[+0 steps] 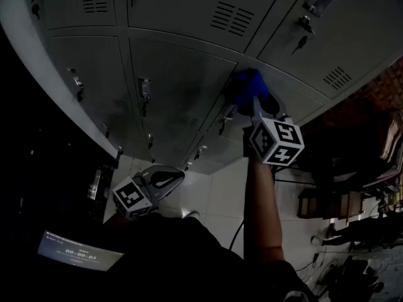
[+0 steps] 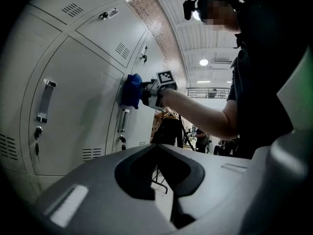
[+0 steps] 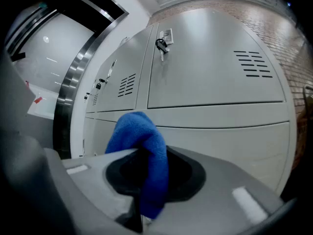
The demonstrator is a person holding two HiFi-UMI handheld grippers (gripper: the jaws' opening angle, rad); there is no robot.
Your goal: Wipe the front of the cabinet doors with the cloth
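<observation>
So the cloth (image 1: pixel 245 83) is being pinched in the right tool (image 1: pixel 250 100), whose jaws are being kept clamped tight on it. It's a bright blue, fuzzy rag, bunched into a thick wad that's being folded up and over the jaw tips in the right gripper view (image 3: pixel 139 141). It's being pressed flat against the grey cabinet doors (image 1: pixel 176 80), right by the seam between two doors and just above a metal handle (image 2: pixel 123 120). The doors are plain light grey metal with vent slots and small key locks. The left tool (image 1: pixel 171 178) is being held low and well apart from the doors, jaws pressed together with nothing being held between them.
</observation>
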